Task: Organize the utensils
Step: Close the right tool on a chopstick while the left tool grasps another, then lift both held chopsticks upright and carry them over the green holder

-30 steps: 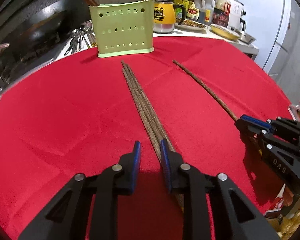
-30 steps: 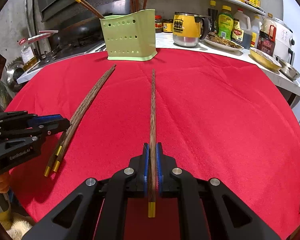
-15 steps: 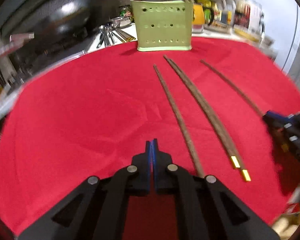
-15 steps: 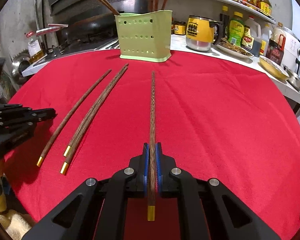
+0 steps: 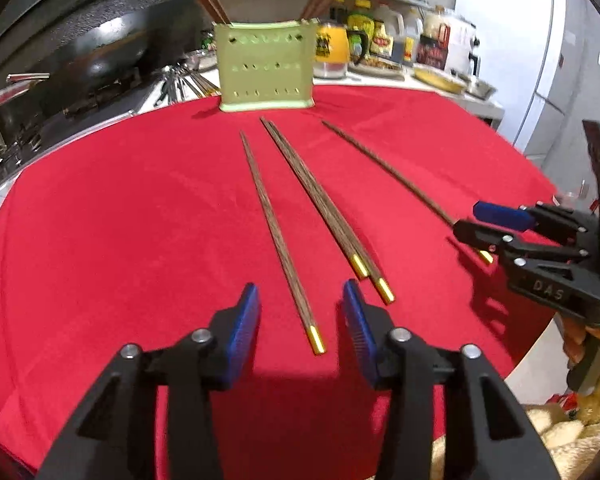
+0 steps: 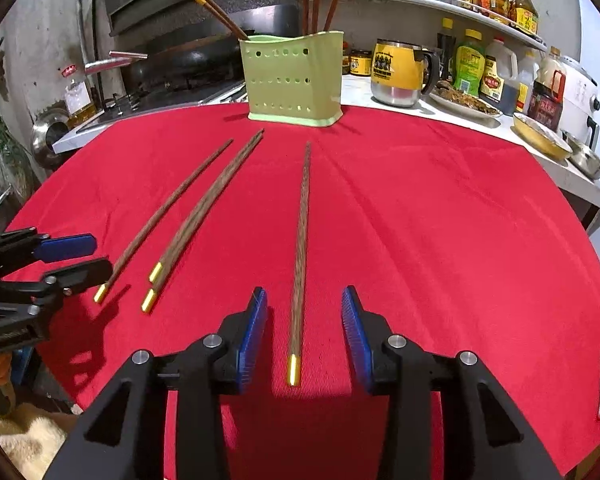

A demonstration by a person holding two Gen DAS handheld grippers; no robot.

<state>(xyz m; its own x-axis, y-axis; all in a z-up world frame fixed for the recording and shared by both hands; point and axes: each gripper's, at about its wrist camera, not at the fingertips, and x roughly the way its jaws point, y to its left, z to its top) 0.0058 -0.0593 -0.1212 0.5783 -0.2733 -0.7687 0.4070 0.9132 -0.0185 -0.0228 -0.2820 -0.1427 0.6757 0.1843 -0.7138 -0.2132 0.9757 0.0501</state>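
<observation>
Several dark wooden chopsticks with gold ends lie on the red cloth. A single chopstick lies between the fingers of my open left gripper. A pair lies just right of it. Another single chopstick lies between the fingers of my open right gripper; it also shows in the left wrist view. A green perforated holder with several chopsticks in it stands at the far edge, also in the left wrist view. Neither gripper holds anything.
Behind the holder are a yellow mug, sauce bottles, a plate of food and bowls on a white counter. A stove with a wok stands at the far left. The cloth's front edge drops off under the grippers.
Both grippers have opened. The right one has let go of its chopstick, which now lies on the cloth. The left gripper moved right, to straddle the single chopstick.
</observation>
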